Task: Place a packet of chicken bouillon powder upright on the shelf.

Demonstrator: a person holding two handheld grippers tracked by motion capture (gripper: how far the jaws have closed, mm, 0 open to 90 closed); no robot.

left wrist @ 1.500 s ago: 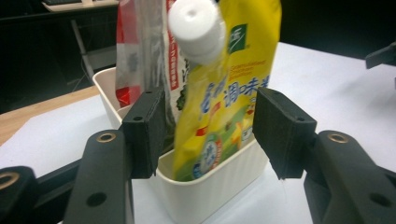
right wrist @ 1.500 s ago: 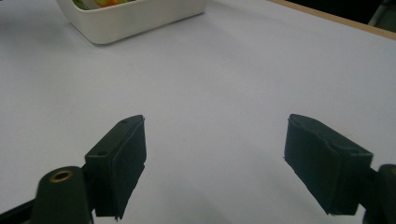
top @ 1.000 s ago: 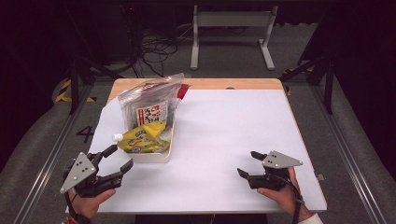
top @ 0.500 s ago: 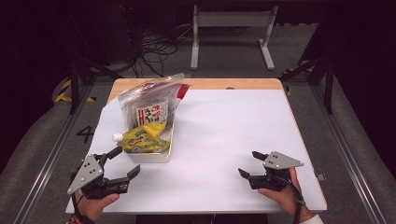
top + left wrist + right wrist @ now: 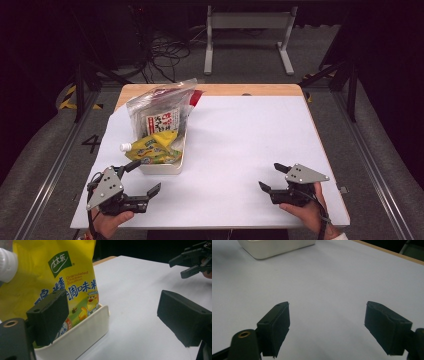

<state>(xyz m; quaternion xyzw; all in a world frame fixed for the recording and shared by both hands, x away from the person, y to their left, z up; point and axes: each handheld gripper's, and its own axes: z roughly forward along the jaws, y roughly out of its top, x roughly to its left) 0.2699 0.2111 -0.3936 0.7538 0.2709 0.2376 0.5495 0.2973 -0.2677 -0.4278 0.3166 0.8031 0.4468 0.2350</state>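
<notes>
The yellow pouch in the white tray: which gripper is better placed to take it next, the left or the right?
Probably the left. The left gripper is open right beside the white tray holding the yellow pouch. The right gripper, also open, sits across the table, far from it.

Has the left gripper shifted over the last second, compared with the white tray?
Yes. The left gripper has slid rightward along the table's near edge, open, and now sits just below the white tray's near rim rather than off its left corner.
</notes>
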